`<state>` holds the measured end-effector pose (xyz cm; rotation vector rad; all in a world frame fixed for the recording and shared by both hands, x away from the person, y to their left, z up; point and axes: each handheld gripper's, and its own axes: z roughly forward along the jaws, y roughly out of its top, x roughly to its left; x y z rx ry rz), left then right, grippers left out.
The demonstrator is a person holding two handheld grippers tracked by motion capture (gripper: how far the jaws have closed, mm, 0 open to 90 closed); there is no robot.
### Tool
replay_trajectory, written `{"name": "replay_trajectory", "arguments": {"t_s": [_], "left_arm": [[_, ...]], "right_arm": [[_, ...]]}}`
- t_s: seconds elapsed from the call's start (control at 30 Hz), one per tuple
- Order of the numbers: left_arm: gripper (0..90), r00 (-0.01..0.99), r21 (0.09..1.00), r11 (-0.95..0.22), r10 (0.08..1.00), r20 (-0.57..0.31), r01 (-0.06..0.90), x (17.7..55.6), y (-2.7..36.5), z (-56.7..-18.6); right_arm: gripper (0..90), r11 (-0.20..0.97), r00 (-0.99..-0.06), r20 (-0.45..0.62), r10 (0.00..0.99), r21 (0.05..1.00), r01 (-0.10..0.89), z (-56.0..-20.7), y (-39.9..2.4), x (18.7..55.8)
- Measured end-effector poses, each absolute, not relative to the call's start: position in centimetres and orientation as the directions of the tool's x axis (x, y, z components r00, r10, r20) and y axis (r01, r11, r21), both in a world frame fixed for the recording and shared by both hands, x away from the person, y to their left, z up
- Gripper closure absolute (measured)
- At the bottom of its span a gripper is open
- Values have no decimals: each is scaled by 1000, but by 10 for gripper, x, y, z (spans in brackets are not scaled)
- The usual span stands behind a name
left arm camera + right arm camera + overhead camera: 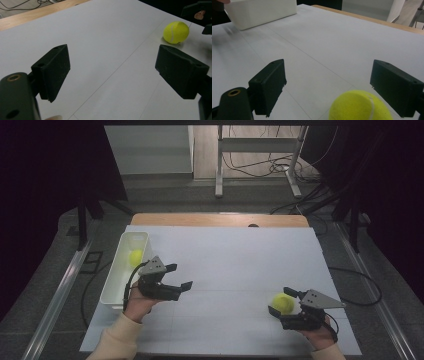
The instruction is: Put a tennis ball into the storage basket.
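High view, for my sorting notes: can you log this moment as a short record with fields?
surface: white table top
bin: white rectangular plastic bin at the table's left edge
ball in bin: yellow felt tennis ball
ball on table: second yellow tennis ball, between the right gripper's jaws, not clamped
left gripper: open, empty, beside the bin
right gripper: open

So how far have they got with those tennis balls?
About halfway, it seems. One ball already lies in the white bin. The second ball sits on the table between the open jaws of the right gripper, not yet clamped. The left gripper is open and holds nothing. Left: grip that ball and drop it in the bin.
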<state>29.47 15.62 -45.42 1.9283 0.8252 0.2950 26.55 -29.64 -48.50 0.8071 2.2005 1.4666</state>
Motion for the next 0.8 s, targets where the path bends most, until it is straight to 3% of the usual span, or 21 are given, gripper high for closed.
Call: {"name": "replay_trajectory", "arguments": {"t_s": [0.8], "left_arm": [[134,812,820,-404,572,-120,406,294,103,-477]], "right_arm": [[138,285,-773,14,634,925,250,-483,-294,267]]}}
